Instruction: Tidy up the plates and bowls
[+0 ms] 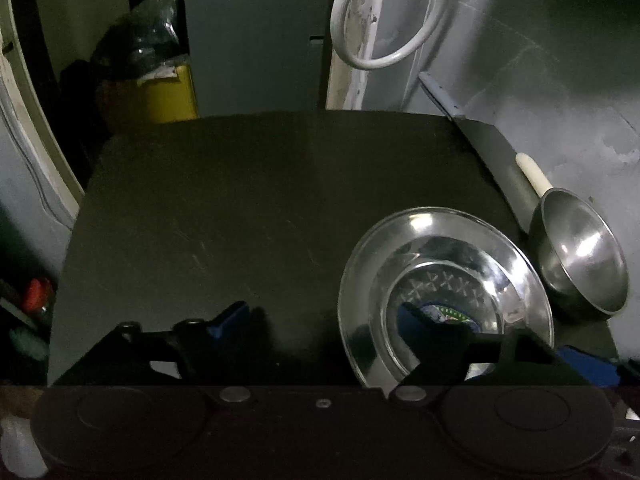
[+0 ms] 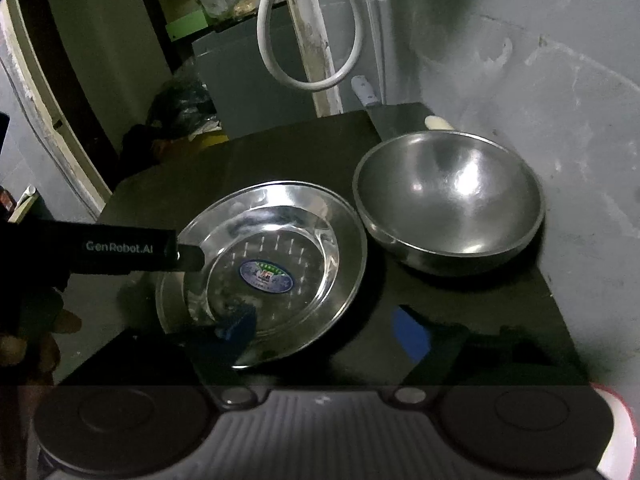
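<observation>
Because both grippers flank the steel plate [image 2: 262,268], left gripper [image 1: 324,316] and right gripper [image 2: 324,322] each straddle its near rim, jaws partly open, gripping nothing; the bowl [image 2: 450,204] lies far right.

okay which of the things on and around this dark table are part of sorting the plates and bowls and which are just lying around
Job: plate with a sticker in its middle; bowl beside it on the table.

Lying about: white hose looped on the wall; cream handle behind the bowl; yellow container and dark bag behind the table.
</observation>
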Available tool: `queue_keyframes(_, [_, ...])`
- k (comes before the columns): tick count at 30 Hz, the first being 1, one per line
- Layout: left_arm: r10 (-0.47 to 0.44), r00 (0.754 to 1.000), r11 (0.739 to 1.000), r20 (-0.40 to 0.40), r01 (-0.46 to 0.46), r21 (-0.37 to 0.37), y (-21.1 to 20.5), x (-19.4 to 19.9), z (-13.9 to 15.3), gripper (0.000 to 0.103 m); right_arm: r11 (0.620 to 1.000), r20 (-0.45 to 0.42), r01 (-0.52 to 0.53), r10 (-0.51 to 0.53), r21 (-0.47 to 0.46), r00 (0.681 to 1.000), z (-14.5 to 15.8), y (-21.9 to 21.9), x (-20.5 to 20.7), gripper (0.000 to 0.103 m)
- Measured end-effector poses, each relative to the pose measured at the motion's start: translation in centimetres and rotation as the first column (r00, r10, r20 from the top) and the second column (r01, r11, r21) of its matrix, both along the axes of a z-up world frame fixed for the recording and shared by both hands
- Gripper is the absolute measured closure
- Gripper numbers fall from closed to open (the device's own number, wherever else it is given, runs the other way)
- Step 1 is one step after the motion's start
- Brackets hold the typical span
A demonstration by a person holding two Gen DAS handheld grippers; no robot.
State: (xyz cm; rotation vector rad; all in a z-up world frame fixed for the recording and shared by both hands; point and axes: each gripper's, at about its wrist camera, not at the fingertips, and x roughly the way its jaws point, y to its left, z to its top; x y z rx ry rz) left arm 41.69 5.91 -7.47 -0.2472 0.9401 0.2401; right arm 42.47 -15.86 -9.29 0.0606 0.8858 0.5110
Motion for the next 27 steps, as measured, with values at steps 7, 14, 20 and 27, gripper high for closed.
queue_keyframes(7, [0.009,1.0,0.99,0.016,-0.006,-0.144,0.7,-0.2,-0.7,0.07,0.992,-0.078,0.076,-0.068,0.098,0.995,-0.7,-1.1,1.0,0.072])
queue_keyframes(14, [-0.014,1.0,0.983,0.025,0.019,-0.18,0.7,-0.8,-0.4,0.084,0.985,-0.106,0.098,-0.083,0.144,0.991,-0.8,-1.5,1.3,0.079])
queue_keyframes(20, [-0.017,0.998,0.984,0.056,0.027,-0.175,0.7,-2.9,0.7,0.084,0.986,-0.055,0.07,-0.063,0.15,0.997,0.3,-1.5,0.1,0.079])
queue_keyframes(27, [-0.044,0.993,0.987,0.11,0.06,-0.15,0.3,-6.4,2.4,0.083,0.985,0.004,0.048,-0.049,0.169,0.999,1.8,-1.8,-2.4,0.08])
